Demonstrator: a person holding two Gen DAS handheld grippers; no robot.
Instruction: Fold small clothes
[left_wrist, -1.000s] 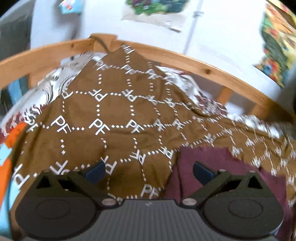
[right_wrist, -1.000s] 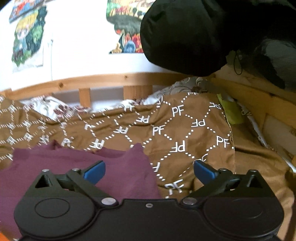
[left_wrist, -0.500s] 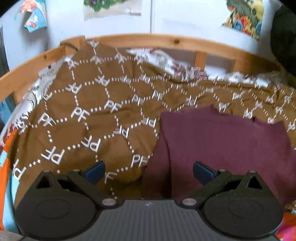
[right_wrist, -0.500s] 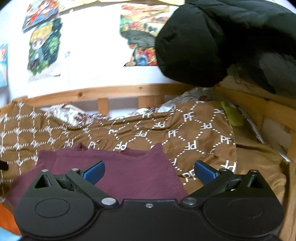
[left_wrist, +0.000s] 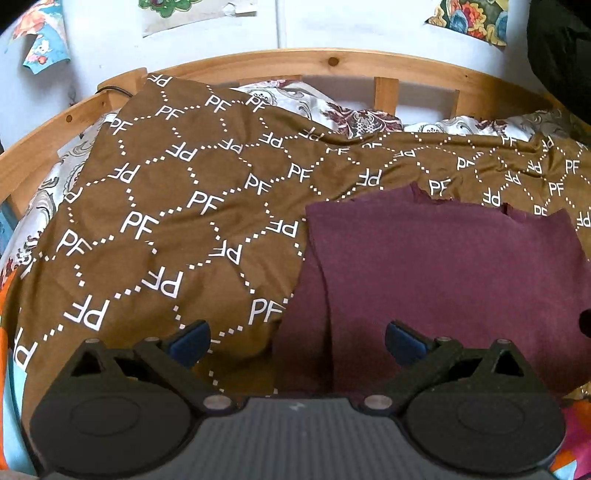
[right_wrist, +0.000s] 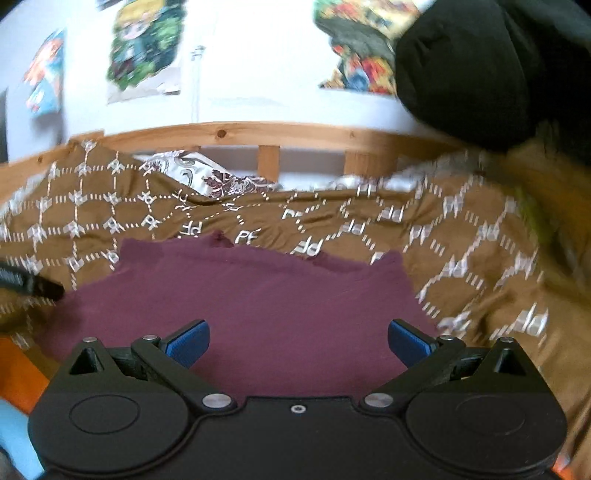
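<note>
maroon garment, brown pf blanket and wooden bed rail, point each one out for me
maroon garment (left_wrist: 443, 266), left wrist view, middle of its flat top layer
brown PF blanket (left_wrist: 184, 206), left wrist view, open patterned area left of the garment
wooden bed rail (right_wrist: 221, 133), right wrist view, knot on the top bar

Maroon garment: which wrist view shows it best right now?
The left wrist view: the maroon garment is sharp there, with its left-side fold line and notched far edge visible on the brown blanket. The right wrist view centres it, but motion blur softens it.
</note>
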